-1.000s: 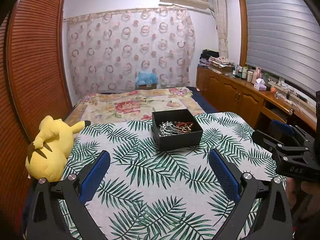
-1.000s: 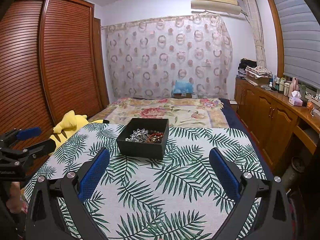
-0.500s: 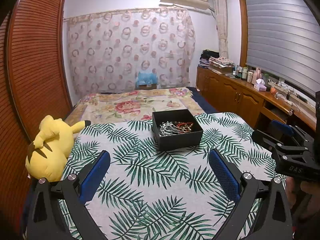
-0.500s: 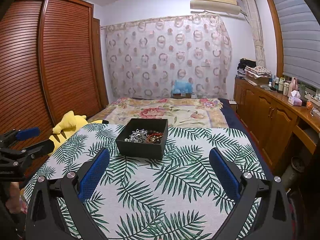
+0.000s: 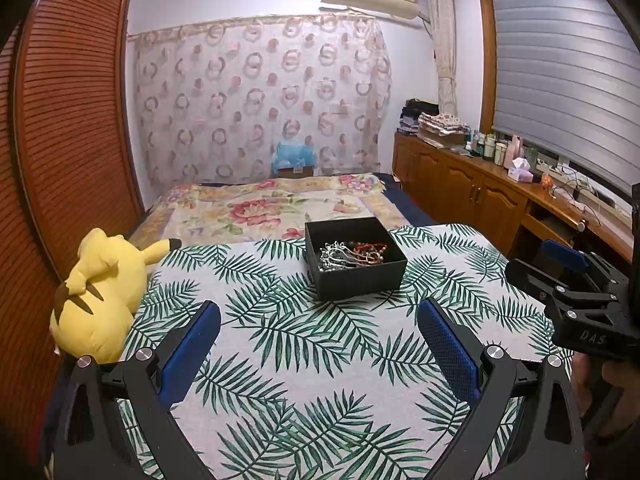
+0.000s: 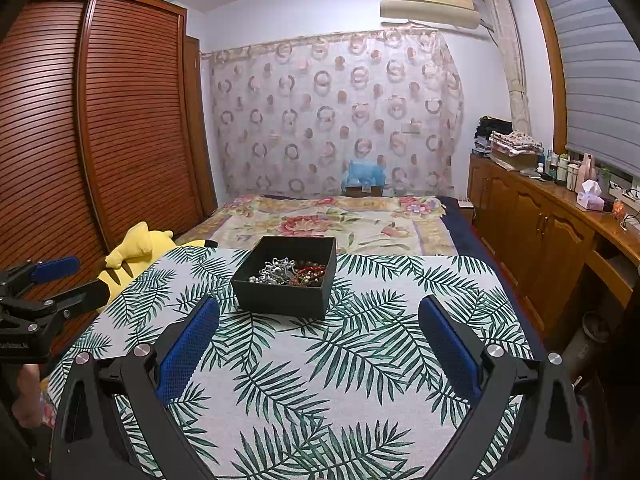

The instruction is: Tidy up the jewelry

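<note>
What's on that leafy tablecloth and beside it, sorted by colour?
Black: 1, the open box holding a tangle of jewelry
Yellow: 1, the plush toy at the cloth's edge
Total: 2

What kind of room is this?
Most likely a bedroom: a bed with a floral cover, a louvred wooden wardrobe, and a yellow plush toy beside the leaf-print table.

Bedroom with wooden furniture under dim, cool light

A louvred wooden wardrobe [image 6: 100, 128] lines the left wall; a circle-patterned curtain [image 6: 336, 116] hangs at the far end behind a bed [image 6: 328, 220] with a floral cover. An air conditioner [image 6: 430, 4] sits high up, and wooden cabinets [image 6: 532, 232] run beneath a blind-covered window [image 5: 560, 80].
</note>
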### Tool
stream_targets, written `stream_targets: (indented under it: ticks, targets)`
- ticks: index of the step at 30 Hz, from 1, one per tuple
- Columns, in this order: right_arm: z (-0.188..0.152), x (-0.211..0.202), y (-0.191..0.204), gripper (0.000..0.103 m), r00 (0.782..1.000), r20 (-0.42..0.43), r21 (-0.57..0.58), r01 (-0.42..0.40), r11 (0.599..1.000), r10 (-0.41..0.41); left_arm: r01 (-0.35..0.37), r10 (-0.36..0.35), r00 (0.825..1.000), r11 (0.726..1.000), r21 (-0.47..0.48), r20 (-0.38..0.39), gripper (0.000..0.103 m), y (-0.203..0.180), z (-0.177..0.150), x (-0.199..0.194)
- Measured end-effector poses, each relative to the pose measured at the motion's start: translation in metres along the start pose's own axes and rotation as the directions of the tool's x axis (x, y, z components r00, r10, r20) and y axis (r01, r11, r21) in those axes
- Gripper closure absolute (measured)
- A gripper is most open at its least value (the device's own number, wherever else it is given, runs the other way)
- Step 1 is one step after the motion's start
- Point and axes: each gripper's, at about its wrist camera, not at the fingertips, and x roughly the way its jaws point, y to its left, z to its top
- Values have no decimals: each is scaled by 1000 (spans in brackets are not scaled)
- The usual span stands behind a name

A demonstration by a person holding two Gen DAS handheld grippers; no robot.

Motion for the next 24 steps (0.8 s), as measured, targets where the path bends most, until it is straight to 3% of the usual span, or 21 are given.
stream_targets:
  ticks: [24]
  targets:
    - [0,0,0,3,1000,1,1,1,1000,-1,-2,2,1000,1000,0,0,8,-1,0,-2]
